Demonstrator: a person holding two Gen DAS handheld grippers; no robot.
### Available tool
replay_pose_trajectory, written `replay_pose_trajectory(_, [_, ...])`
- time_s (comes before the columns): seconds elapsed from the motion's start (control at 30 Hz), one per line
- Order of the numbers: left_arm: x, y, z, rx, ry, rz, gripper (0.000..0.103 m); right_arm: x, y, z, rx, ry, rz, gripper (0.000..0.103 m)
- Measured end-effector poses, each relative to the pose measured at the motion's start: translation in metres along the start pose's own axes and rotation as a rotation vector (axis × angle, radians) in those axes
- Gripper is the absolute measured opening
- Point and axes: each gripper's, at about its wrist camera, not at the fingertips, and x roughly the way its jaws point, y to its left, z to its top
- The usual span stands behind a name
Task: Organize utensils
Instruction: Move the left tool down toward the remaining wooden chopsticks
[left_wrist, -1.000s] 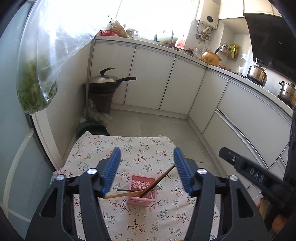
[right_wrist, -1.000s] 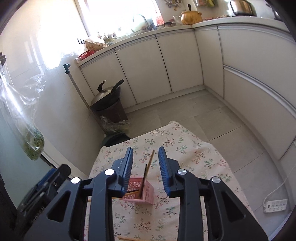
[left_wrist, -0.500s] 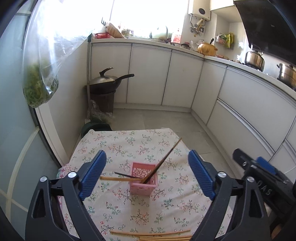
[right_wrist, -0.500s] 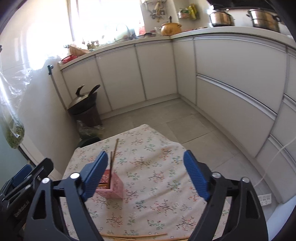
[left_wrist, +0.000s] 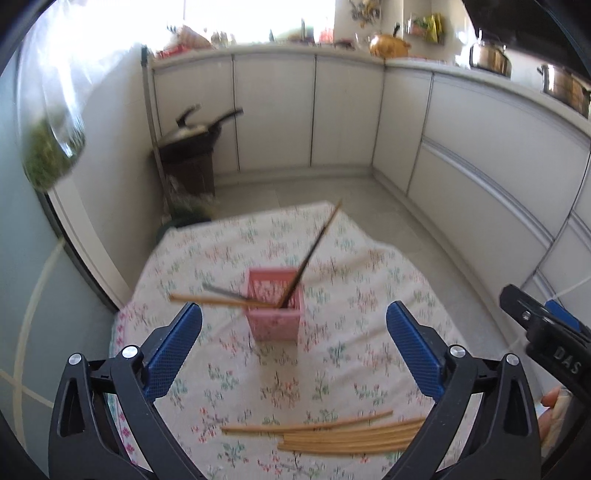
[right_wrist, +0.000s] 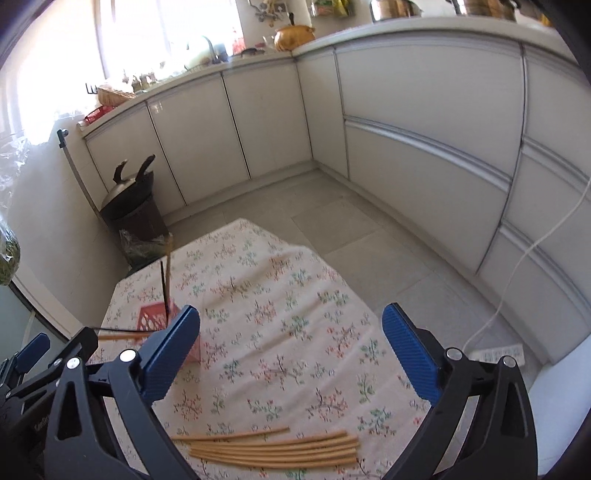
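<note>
Four chopsticks already lean in the pink holder (left_wrist: 275, 312), which sits ahead of the left gripper (left_wrist: 293, 341) and between its fingers. Both it and the right gripper (right_wrist: 291, 347) have just been opening and stand spread wide, grasping nothing. A bundle of loose chopsticks (right_wrist: 273, 448), below the right fingers, is left to load.

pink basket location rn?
Pink basket sits mid-tablecloth in the left wrist view, beyond the loose chopsticks, holding several leaning chopsticks.
</note>
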Motion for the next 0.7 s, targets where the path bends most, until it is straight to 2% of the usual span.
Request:
replay_pose_trajectory(0.17, [0.033, 0.019, -0.021, -0.041, 0.193, -0.033, 0.096, 0.019, -0.031, -0.031, 0.054, 0.149, 0.007, 0.096])
replay_pose_trajectory(0.27, [0.065, 0.045, -0.042, -0.142, 0.359, -0.038, 0.096, 0.029, -0.045, -0.043, 0.095, 0.232, 0.024, 0.096])
replay_pose_trajectory(0.37, [0.102, 0.076, -0.074, -0.320, 0.526, -0.024, 0.096, 0.034, -0.056, -0.049, 0.135, 0.276, 0.036, 0.096])
replay_pose_trajectory(0.47, [0.134, 0.108, -0.114, -0.599, 0.663, -0.025, 0.095, 0.035, -0.062, -0.051, 0.164, 0.297, 0.052, 0.096])
replay_pose_trajectory(0.53, [0.144, 0.118, -0.130, -0.708, 0.701, -0.019, 0.089, 0.037, -0.067, -0.051, 0.187, 0.313, 0.063, 0.096])
replay_pose_trajectory(0.57, [0.145, 0.119, -0.134, -0.732, 0.704, -0.010, 0.089, 0.038, -0.069, -0.050, 0.202, 0.324, 0.071, 0.096])
replay_pose_trajectory(0.7, [0.148, 0.125, -0.142, -0.828, 0.669, 0.086, 0.087, 0.041, -0.078, -0.050, 0.232, 0.346, 0.077, 0.096])
